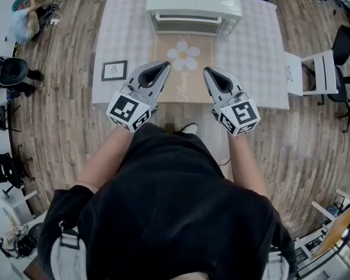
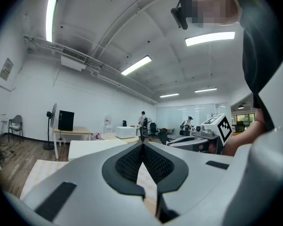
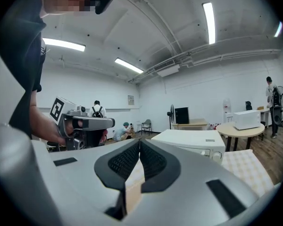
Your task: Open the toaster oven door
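A pale toaster oven (image 1: pixel 193 4) stands at the far middle of the table, its door up and closed, with the bar handle (image 1: pixel 186 17) along the top of the door. The oven (image 3: pixel 194 142) also shows in the right gripper view, ahead and to the right. Both grippers hover over the table's near edge, well short of the oven. My left gripper (image 1: pixel 165 66) (image 2: pixel 142 145) has its tips together with nothing between them. My right gripper (image 1: pixel 207 70) (image 3: pixel 139 141) is likewise shut and holds nothing. Each points roughly level and angles inward toward the other.
A checked cloth covers the table (image 1: pixel 251 57), and a tan mat with a white flower (image 1: pixel 183 56) lies in front of the oven. A small framed picture (image 1: pixel 114 70) rests at the table's left. A white chair (image 1: pixel 315 72) stands to the right.
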`<control>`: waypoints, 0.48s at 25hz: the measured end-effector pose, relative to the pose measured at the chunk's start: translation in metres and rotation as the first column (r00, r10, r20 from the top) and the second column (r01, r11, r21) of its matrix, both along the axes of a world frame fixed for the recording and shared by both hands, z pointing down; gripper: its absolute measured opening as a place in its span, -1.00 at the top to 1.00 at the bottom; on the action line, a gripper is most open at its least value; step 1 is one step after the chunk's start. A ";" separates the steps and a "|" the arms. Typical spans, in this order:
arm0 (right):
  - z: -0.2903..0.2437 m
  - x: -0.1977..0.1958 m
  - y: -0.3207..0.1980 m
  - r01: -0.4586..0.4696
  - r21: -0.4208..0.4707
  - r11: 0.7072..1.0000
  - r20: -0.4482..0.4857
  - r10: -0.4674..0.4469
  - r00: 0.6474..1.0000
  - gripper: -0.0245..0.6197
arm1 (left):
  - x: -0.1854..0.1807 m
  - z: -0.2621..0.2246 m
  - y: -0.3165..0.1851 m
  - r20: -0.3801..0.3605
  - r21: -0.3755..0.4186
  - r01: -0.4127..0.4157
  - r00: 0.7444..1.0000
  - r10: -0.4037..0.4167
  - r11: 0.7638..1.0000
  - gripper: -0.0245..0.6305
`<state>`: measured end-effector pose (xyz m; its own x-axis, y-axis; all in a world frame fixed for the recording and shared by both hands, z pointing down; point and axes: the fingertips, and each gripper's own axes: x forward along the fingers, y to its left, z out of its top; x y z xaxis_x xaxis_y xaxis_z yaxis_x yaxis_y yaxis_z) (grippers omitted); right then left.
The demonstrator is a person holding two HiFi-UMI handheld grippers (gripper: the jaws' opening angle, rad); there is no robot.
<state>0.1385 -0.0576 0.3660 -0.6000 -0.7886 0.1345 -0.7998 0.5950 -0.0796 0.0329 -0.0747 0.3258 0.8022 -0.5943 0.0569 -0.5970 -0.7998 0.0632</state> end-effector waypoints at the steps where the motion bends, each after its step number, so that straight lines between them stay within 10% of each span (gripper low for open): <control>1: 0.001 0.004 -0.003 0.011 -0.001 1.000 0.003 -0.011 1.000 0.87 | 0.003 0.000 -0.001 -0.003 -0.002 0.014 1.000 -0.014 1.000 0.87; 12: -0.002 0.016 -0.037 0.056 0.038 0.998 0.024 -0.057 0.998 0.85 | 0.005 0.004 -0.017 0.027 0.006 0.096 0.995 -0.097 0.995 0.87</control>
<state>0.1544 -0.0950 0.3639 -0.6469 -0.7572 0.0902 -0.7626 0.6423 -0.0765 0.0380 -0.0921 0.3303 0.7393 -0.6692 0.0750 -0.6728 -0.7386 0.0419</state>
